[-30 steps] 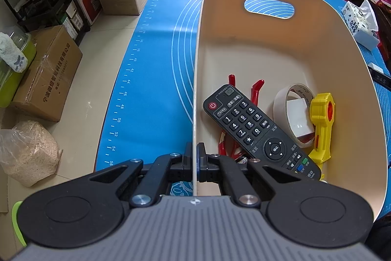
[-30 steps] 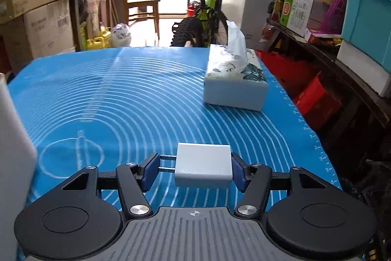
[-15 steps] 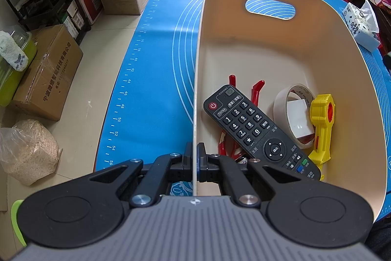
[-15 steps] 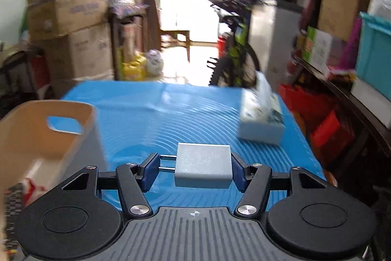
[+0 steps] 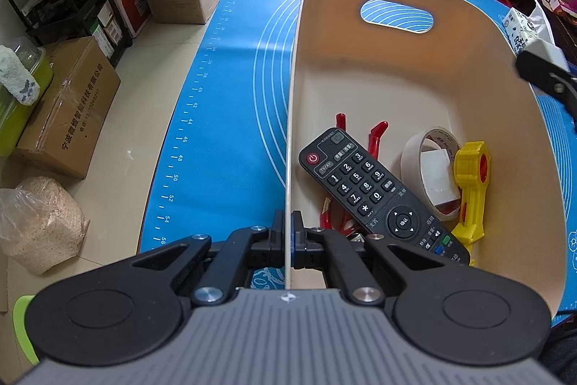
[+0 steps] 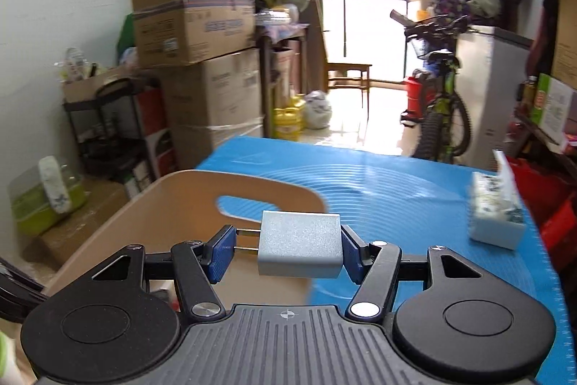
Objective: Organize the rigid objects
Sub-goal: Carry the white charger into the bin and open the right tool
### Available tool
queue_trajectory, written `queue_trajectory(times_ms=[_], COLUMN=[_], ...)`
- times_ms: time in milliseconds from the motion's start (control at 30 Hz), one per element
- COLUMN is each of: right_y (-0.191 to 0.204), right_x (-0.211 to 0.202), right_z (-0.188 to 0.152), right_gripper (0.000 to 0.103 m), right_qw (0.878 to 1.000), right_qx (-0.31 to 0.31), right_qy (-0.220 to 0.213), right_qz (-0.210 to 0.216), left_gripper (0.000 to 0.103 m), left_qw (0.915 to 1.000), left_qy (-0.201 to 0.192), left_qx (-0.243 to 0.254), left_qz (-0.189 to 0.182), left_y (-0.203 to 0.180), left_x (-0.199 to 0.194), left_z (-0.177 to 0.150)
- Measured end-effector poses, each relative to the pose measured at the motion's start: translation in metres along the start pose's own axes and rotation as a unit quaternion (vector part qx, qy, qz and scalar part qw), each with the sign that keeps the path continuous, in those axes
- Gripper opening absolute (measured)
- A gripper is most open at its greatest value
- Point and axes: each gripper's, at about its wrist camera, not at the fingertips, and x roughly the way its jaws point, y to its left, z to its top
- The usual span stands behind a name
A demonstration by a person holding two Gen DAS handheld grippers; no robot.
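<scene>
My left gripper (image 5: 287,233) is shut on the near left wall of the beige basket (image 5: 294,96). Inside it lie a black remote (image 5: 375,194), a tape roll (image 5: 431,168), a yellow tool (image 5: 470,190) and red-handled pliers (image 5: 375,136). My right gripper (image 6: 288,244) is shut on a white plug adapter (image 6: 299,248), prongs toward the left finger, held above the basket's right rim (image 6: 230,179). The right gripper also shows at the right edge of the left wrist view (image 5: 548,75).
The basket stands on a blue mat (image 5: 230,96) on the table. A tissue box (image 6: 496,219) sits on the mat to the right. Cardboard boxes (image 5: 68,111), a shelf and a bicycle (image 6: 440,111) stand around the table.
My right gripper has swung left with the adapter and now hovers over the basket's right side. The left gripper has kept its hold on the basket wall.
</scene>
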Motion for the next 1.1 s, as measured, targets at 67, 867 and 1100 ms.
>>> queue_trajectory(times_ms=[67,867,1100], right_y=[0.010,0.056,0.053], right_x=[0.004,0.048,0.031], right_z=[-0.001,-0.022,-0.019], right_gripper=[0.064,0.070,0.079], right_qw=[1.000,0.983,0.988], right_qx=[-0.002,-0.035,-0.028], right_qy=[0.005,0.173,0.144], right_qz=[0.011,0.044,0.037], left_gripper=[0.003,0.003,0.004], left_qw=[1.0000,1.0000,0.9999], left_qy=[0.000,-0.002,-0.006], left_qx=[0.000,0.002,0.003], left_qz=[0.001,0.004,0.014], left_y=[0.000,-0.002,-0.006], left_x=[0.000,0.000,-0.003], left_z=[0.000,0.000,0.000])
